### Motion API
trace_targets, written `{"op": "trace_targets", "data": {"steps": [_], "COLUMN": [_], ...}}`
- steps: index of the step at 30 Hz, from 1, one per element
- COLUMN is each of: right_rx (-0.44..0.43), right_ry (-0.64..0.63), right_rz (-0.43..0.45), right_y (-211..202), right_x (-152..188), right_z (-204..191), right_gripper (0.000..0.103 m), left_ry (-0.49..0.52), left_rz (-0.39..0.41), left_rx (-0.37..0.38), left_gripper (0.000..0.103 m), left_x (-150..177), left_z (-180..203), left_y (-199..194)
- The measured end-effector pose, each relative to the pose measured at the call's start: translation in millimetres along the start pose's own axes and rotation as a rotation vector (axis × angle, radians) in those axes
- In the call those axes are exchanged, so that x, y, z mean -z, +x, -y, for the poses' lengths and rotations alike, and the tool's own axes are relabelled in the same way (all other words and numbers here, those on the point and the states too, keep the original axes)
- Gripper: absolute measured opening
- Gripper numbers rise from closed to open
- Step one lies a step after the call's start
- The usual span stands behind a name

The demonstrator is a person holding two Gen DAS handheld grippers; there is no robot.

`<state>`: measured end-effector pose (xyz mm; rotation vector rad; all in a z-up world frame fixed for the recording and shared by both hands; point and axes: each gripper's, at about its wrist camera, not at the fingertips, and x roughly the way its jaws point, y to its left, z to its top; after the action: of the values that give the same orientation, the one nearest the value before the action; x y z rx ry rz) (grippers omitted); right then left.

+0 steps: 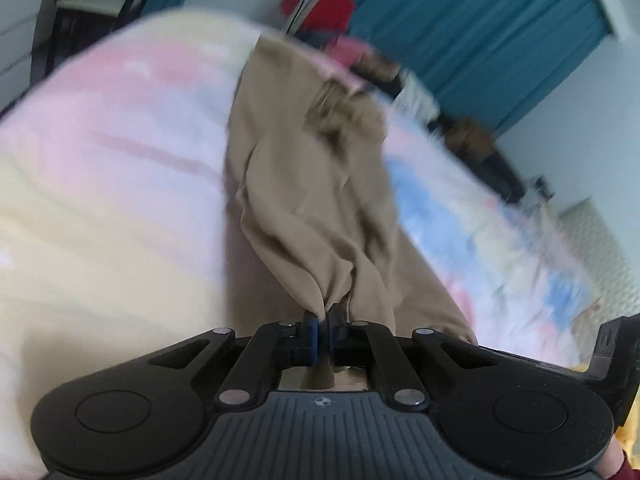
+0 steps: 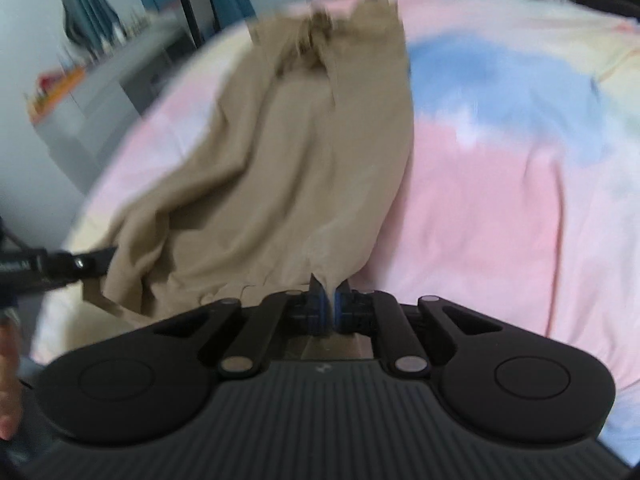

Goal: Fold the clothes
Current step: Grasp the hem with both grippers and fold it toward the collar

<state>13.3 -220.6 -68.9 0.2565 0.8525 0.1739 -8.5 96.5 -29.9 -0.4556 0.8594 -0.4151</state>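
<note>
A tan garment (image 1: pixel 312 184) lies stretched lengthwise on a bed with a pastel pink, blue and yellow sheet (image 1: pixel 100 152). My left gripper (image 1: pixel 323 320) is shut on a bunched near corner of the tan garment. My right gripper (image 2: pixel 330 300) is shut on the other near corner of the same garment (image 2: pixel 288 152). The cloth runs away from both grippers toward the far edge of the bed, where its far end is crumpled. The left gripper's body (image 2: pixel 52 266) shows at the left edge of the right wrist view. Both views are blurred.
The sheet (image 2: pixel 500 200) covers the bed on both sides of the garment. Other clothes, red and pink (image 1: pixel 320 8), lie beyond the far edge. Teal curtains (image 1: pixel 480 20) hang at the back. A grey shelf with small items (image 2: pixel 100 80) stands to the left.
</note>
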Motion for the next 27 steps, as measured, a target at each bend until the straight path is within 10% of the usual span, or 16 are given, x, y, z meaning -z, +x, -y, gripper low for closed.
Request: {"op": "trace_targets", "data": {"steps": [8, 16, 27], "right_rx": [-0.117, -0.219, -0.237], "right_ry": [-0.023, -0.046, 0.069], "right_rz": [0.206, 0.261, 0.278], "right_y": [-96.4, -164.6, -138.1], "right_x": [-32.2, 3.8, -16.1], "right_z": [-13.8, -8.6, 1.4], "right_gripper": [0.008, 0.008, 0.008], "left_ry": [0.116, 0.234, 0.270], "left_rz": [0.149, 0.174, 0.161], "left_rx": [0.018, 0.047, 0.000], "left_gripper": [0.004, 0.004, 0.004], "left_x": [-4.4, 49.1, 15.5], "left_z": [63.0, 107.0, 117.9], "left_y": [-87.9, -166.4, -129.5]}}
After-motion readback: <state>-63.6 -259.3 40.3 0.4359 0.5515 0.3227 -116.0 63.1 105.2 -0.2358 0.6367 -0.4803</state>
